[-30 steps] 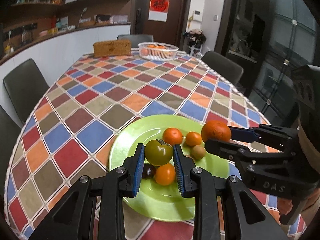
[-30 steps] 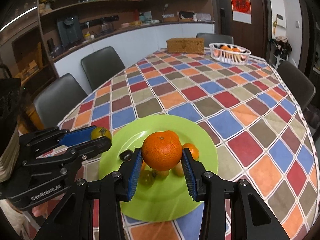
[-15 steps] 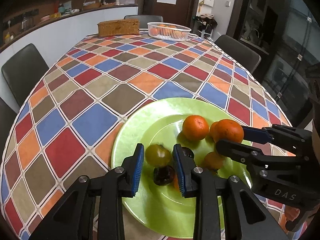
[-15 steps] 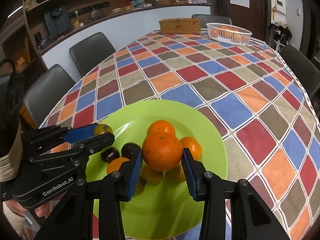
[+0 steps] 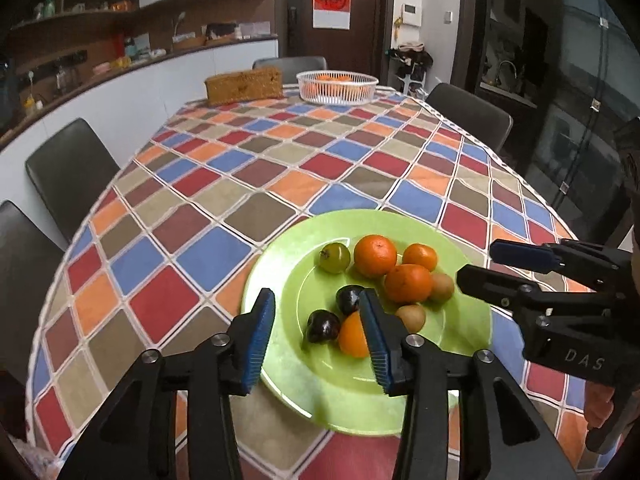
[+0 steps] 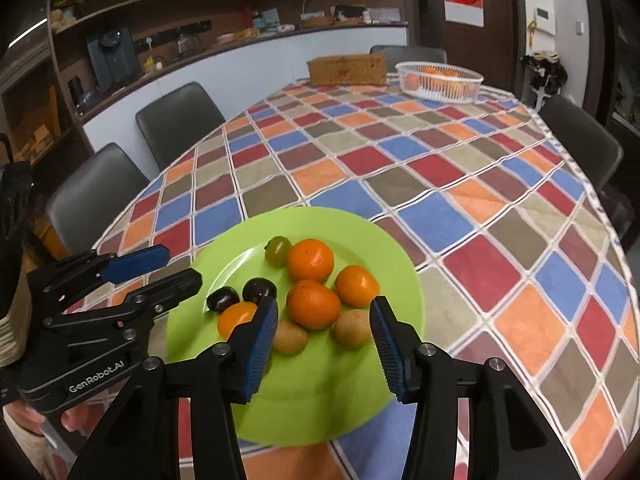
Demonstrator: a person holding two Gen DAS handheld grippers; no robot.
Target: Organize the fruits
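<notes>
Left gripper (image 5: pixel 316 336): black angular plastic frame, two fingers faced with blue ribbed pads (image 5: pixel 260 336). Silver round screw heads sit on each finger link. Seen from the right wrist view, its body carries white lettering "GenRobot.AI".

Right gripper (image 6: pixel 324 336): same black build, blue ribbed pads (image 6: pixel 386 346), silver screws at the joints. From the left wrist view, its side shows pale "DAS" lettering.

A beige ribbed cuff (image 6: pixel 14 320) shows at the frame edge beside the left gripper.

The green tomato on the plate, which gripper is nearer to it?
Left. The left gripper hangs open over the plate's near left part, on the green tomato's side. The right gripper is open over the kiwis, farther away.
</notes>
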